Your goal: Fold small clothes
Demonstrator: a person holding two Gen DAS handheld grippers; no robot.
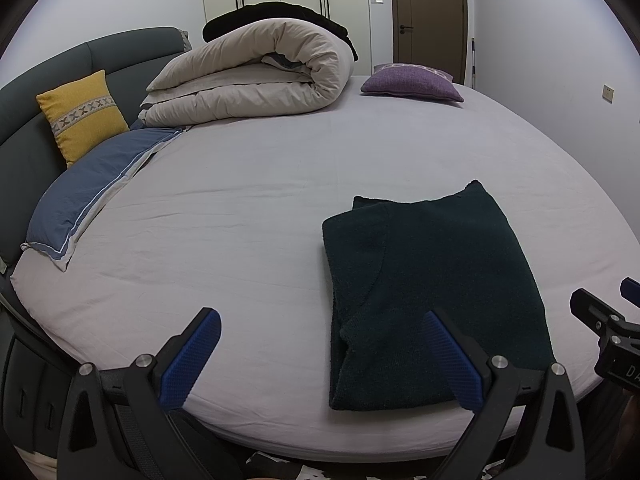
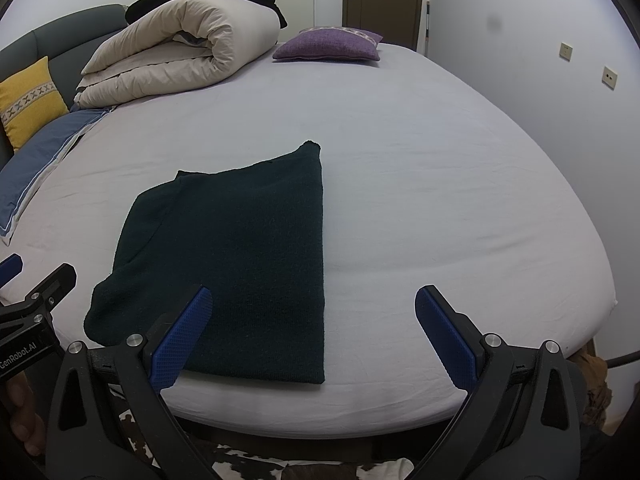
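— Blue-padded fingers of the left hand-held gripper (image 1: 320, 354) sit nearest in the left wrist view, spread wide and pinching nothing. Its right pad overlaps the near end of the dark green knitted garment (image 1: 432, 280), though I cannot tell if it touches.

— Where does that garment lie?

— On the pale lilac sheet of the round bed (image 1: 240, 220), near the front edge, already folded lengthwise into a long panel, with a sleeve tucked along its left side. Well behind it are the rolled beige duvet (image 1: 256, 76) and the purple cushion (image 1: 412, 84).

— And the right wrist view?

— Nearest are the fingers of the right hand-held gripper (image 2: 314, 330), also spread and empty. One pad hangs over the garment's near hem; the other is over bare sheet, beside the straight right edge.

— So the next fold?

— Likely bringing the near hem up to the far edge. I'd pinch both near corners through every layer, lift together, keep the side edges aligned, and lay it down slowly, since thick knit tends to slip and bunch.
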